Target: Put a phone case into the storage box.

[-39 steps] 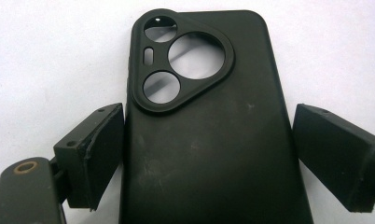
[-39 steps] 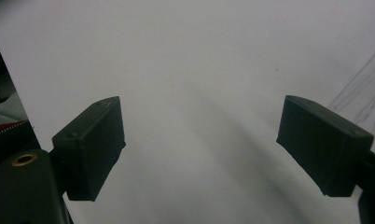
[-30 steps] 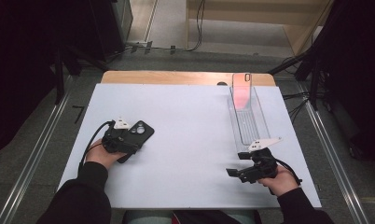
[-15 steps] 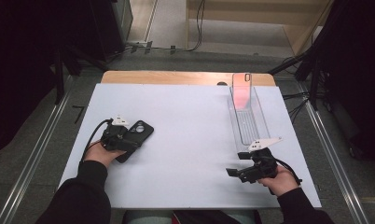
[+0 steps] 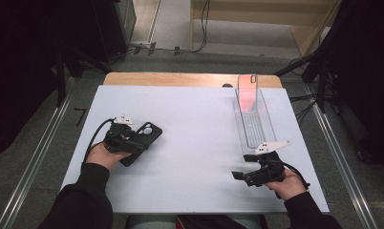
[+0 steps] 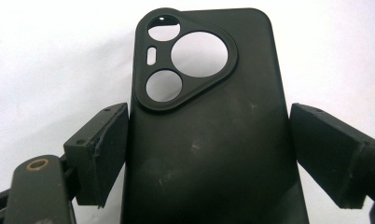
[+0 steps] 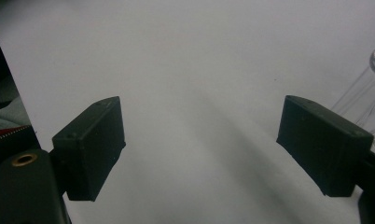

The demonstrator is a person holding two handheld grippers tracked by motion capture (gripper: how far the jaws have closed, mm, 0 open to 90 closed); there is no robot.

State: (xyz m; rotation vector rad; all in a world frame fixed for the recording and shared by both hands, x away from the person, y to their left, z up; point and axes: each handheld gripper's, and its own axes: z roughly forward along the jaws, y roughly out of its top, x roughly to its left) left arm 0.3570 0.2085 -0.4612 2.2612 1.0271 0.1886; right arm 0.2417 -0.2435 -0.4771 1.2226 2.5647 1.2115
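A black phone case (image 6: 209, 126) is gripped across its width by the left gripper (image 5: 125, 138), the two pads pressed against its long edges, the left pad (image 6: 104, 149) flat against one side and the right pad (image 6: 325, 149) against the other. The hold is taken below the camera cut-out (image 6: 183, 58), presumably so that the stiffer middle of the shell bears the squeeze and the thin rim round the opening is spared. In the high view the case is seen at the left of the white table (image 5: 199, 124), its camera end pointing toward the middle; whether it rests on the surface or is just clear of it cannot be told. The right gripper (image 5: 257, 171) is kept near the front edge, jaws wide apart with nothing between them, just short of the near end of a clear tray (image 5: 252, 119). It is probably parked there to receive or steady the case, the tray being the likely place for it.
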